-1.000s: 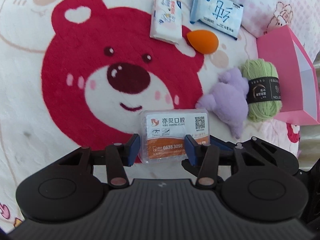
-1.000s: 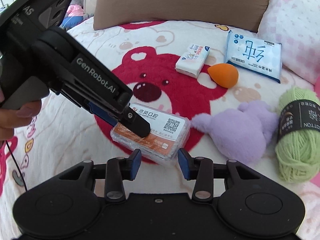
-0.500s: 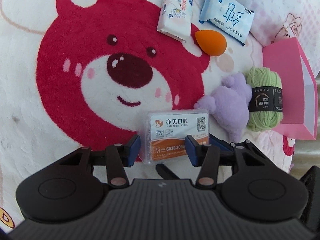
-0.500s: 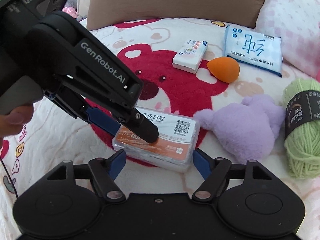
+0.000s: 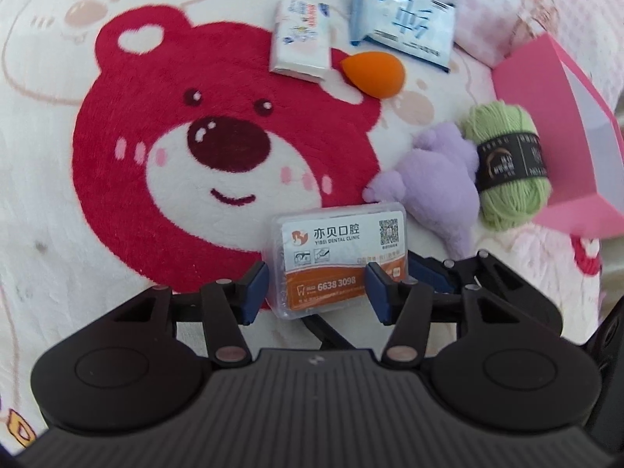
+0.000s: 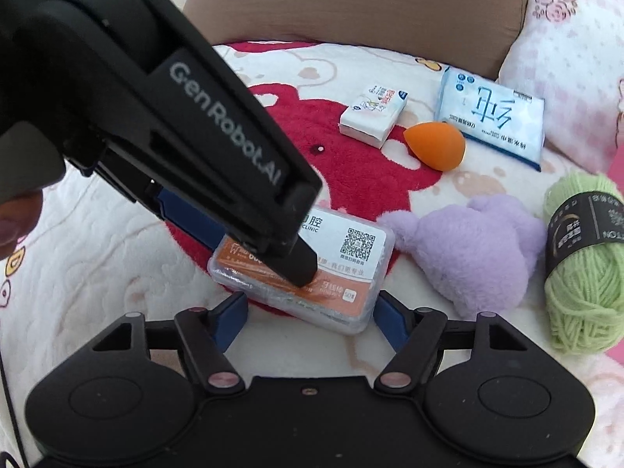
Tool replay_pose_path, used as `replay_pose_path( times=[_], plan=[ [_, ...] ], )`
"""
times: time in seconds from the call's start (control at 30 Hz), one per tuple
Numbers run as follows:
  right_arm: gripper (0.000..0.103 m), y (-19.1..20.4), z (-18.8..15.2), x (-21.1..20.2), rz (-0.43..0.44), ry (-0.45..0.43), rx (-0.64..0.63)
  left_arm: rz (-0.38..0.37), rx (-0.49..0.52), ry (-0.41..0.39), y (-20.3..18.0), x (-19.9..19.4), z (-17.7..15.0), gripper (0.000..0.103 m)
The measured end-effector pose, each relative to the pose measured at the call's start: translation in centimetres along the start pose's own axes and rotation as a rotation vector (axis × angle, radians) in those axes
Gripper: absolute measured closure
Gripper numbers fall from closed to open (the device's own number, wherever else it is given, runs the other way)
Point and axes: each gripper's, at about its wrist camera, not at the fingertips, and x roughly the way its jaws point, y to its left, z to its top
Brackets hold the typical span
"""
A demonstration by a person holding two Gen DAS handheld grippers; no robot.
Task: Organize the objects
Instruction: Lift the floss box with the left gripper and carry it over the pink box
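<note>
My left gripper (image 6: 300,273) sits over the clear floss box (image 5: 339,257). Its jaws have just been opening a little, with the box between them, and I cannot tell if the pads still press on it. If they let go too soon, the slippery box could drop and slide on the fluffy bear blanket (image 5: 163,124). The box lies low in the middle, near the purple plush toy (image 6: 472,249). My right gripper (image 6: 310,321) has its jaws wide, one on each side of the box. They have just closed in a bit but do not touch it. If both claws squeeze at once, they could bump each other or flip the box. Farther right, the green yarn (image 6: 585,273) could roll if I knock it.
</note>
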Motion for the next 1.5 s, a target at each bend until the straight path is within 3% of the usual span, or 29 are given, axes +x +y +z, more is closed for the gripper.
replay_pose_path(
  times=[0.43,1.1,1.5],
  plan=[
    [0.033,-0.5,-0.3,-3.8,-0.033,-0.012,0.012,0.022,0.15,0.004,-4.2,-2.0,-1.1,0.05],
    [0.033,-1.1,0.6,-10.4,-0.024,0.053,0.036,-0.061,0.13,0.023,-6.9,-6.4,-3.1,0.05],
    [0.033,-2.8,1.4,-15.2,-0.016,0.088,0.095,-0.082,0.176,0.0,-11.1,-9.5,-3.7,0.05]
  ],
)
